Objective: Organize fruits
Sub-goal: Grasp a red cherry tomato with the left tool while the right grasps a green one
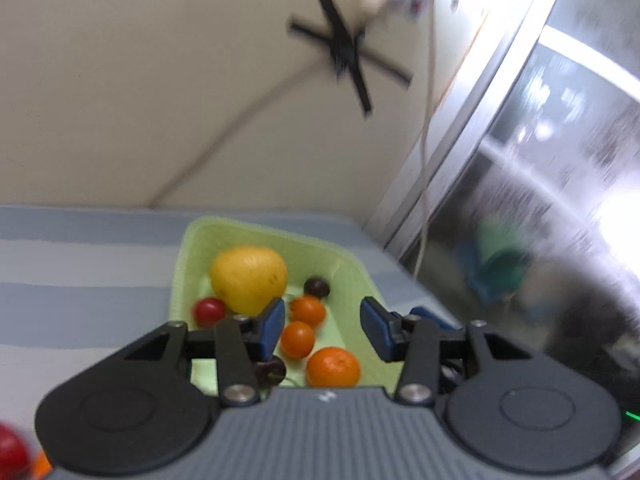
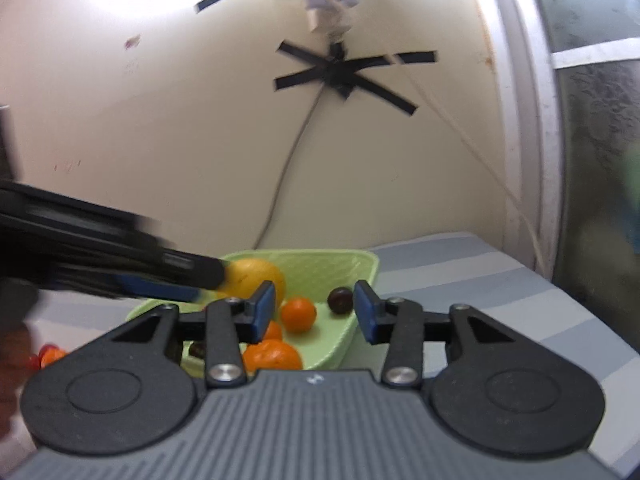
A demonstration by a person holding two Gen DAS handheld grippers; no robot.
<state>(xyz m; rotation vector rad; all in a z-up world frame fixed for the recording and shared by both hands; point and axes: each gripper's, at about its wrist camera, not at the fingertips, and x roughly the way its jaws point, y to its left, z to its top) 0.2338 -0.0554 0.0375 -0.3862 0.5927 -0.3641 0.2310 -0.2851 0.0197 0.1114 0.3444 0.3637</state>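
The left gripper hangs above the green basket, tilted down toward it, its blue-padded fingers spread wide with nothing between them. The right gripper hovers at the basket's near side, jaws likewise parted and empty. In the right wrist view the left gripper reaches in over the basket's left part.

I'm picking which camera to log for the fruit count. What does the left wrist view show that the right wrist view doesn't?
Only the left wrist view shows the small red fruit in the green basket and the dark fruit near its front. Only the right wrist view shows the left claw from outside, reaching over the basket toward the yellow fruit. Both share the basket, the yellow fruit, the oranges, a dark round fruit, and the striped cloth.
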